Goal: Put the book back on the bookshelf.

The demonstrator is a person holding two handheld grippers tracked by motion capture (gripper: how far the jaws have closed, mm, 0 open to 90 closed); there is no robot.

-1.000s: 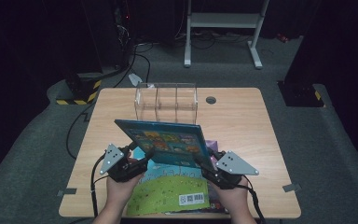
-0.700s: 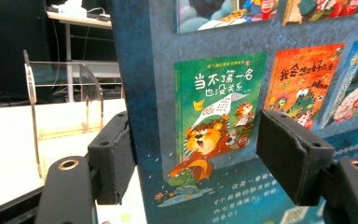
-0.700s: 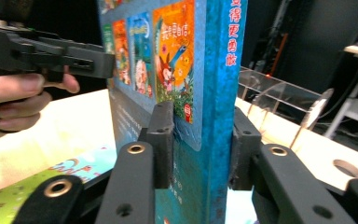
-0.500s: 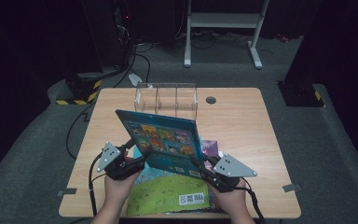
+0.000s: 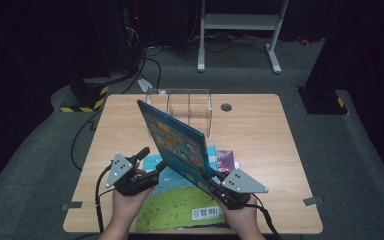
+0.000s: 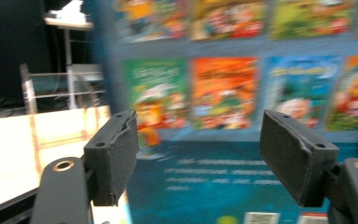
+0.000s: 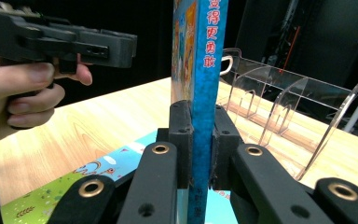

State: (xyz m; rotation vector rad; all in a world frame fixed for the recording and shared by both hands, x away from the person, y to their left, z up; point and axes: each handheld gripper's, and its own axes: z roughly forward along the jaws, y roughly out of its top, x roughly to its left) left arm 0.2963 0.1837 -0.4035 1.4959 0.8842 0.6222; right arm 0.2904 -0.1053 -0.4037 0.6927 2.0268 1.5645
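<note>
A blue picture book [image 5: 177,142] stands tilted on edge above the table, lifted off a green book [image 5: 180,210] lying flat at the front. My right gripper [image 5: 207,177] is shut on its lower edge; in the right gripper view the pads [image 7: 182,135] clamp the book's blue spine [image 7: 205,84], and these jaws have just been closing on it. To the left of the book my left gripper [image 5: 152,159] is open and apart from it; its jaws have just been opening with nothing between them. In the left gripper view the fingers [image 6: 116,154] frame the blurred cover [image 6: 261,93].
A clear acrylic divider rack [image 5: 185,102] stands at the back of the wooden table [image 5: 260,130], behind the raised book. A teal book [image 5: 212,152] and a purple one [image 5: 226,161] lie flat to the right. A round grommet hole [image 5: 225,107] sits near the rack.
The blue book has swung from lying back, cover up, to standing steeply on edge. My left gripper has let go of its left corner and drawn away to the left.
</note>
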